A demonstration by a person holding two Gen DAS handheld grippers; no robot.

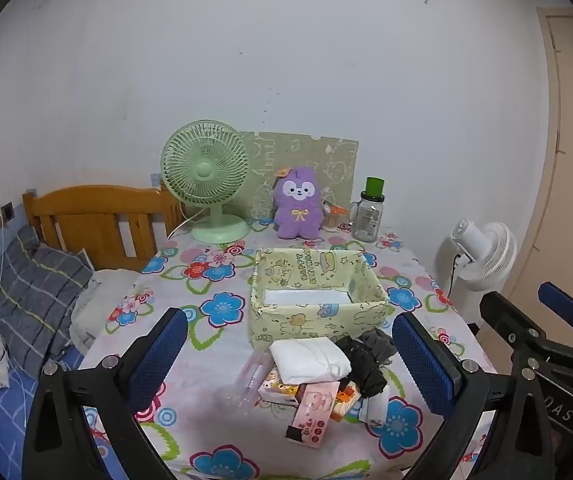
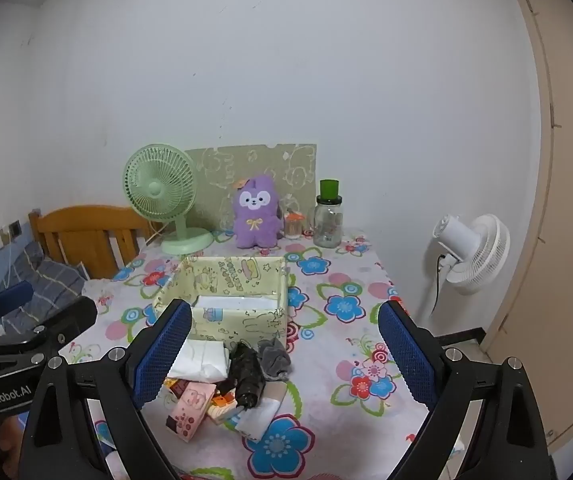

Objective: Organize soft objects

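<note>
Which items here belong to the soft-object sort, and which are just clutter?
Job:
white pack
black bundle
grey cloth
pink packet
yellow box

Lying about:
green fan
purple plush
glass jar
white fan

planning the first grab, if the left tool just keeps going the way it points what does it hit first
Most likely the white folded cloth atop the pile, centred between the open left tool fingers, before the yellow box. Depth is hard to judge.
</note>
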